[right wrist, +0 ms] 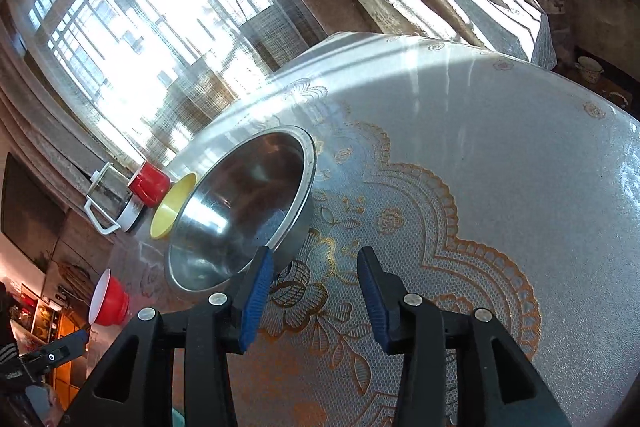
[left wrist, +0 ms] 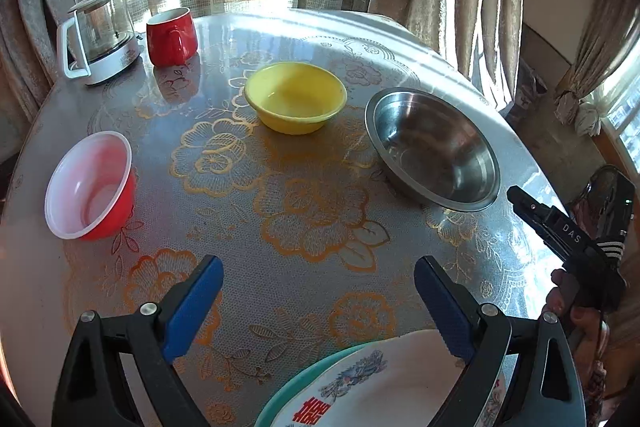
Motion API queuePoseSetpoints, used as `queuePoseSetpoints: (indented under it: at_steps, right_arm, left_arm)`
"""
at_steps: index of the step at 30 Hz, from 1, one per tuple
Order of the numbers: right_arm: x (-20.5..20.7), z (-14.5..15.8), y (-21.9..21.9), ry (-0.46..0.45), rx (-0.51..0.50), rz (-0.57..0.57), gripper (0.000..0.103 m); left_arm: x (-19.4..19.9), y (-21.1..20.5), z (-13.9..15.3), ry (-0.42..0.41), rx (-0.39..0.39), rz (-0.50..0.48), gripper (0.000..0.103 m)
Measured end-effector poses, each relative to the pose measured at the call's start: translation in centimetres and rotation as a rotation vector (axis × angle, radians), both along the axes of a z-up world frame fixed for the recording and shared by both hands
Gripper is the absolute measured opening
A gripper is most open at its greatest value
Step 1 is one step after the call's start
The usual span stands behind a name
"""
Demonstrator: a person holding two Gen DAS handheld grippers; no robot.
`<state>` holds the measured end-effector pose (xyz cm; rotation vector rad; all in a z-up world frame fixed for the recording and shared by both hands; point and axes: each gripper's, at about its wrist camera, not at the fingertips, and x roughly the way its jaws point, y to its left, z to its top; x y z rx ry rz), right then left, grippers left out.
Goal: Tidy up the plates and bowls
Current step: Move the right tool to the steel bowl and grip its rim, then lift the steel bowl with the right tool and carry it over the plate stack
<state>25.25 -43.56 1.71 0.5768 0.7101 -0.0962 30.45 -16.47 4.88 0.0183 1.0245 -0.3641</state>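
Bowls, the steel bowl (left wrist: 434,149), yellow bowl (left wrist: 295,101) and red bowl (left wrist: 89,185), stand apart, unstacked; both grippers' fingers (left wrist: 194,305) are released, grasping nothing.

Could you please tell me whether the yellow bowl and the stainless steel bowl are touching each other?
Apart. In the left wrist view, a strip of patterned tablecloth shows plainly between the yellow bowl and the stainless steel bowl; the right wrist view only overlaps them.

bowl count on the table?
3. The red bowl with a white inside sits at the left, the yellow bowl at centre back, and the steel bowl at the right. More may sit out of view near the plates.
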Motion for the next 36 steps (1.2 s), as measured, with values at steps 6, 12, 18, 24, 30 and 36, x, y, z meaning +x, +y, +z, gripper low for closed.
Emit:
queuePoseSetpoints:
  at_steps: [6,12,18,24,30,36]
  right_arm:
    - [1.1,0.9,0.3,-0.031,0.004,0.032,0.045]
    - [2.7,-0.9,0.9,-0.017,0.011,0.065,0.041]
    - [2.6,-1.5,0.9,-0.056,0.025,0.067,0.036]
    - [4.3,-0.6,1.6,0.101,-0.051,0.079,0.023]
    - [2.8,-1.5,0.9,0.004,-0.052,0.067,0.019]
    - [2.1,-1.8,0.8,-0.062,-0.024,0.067,0.019]
  left_arm:
    - [2.3,-2.4,-0.5,0.023,0.072,-0.014,0.096]
    - [3.4,-2.9,-1.0,0.022,0.12,-0.008,0.096]
    - [4.5,-3.3,-1.4,0.023,0.11,0.0,0.089]
    - [6.1,-4.3,-1.6,0.007,0.05,0.008,0.074]
    - [6.9,-4.2,-1.2,0.042,-0.142,0.018,0.074]
    - [7.5,-5.5,-0.7,0.03,-0.104,0.021,0.074]
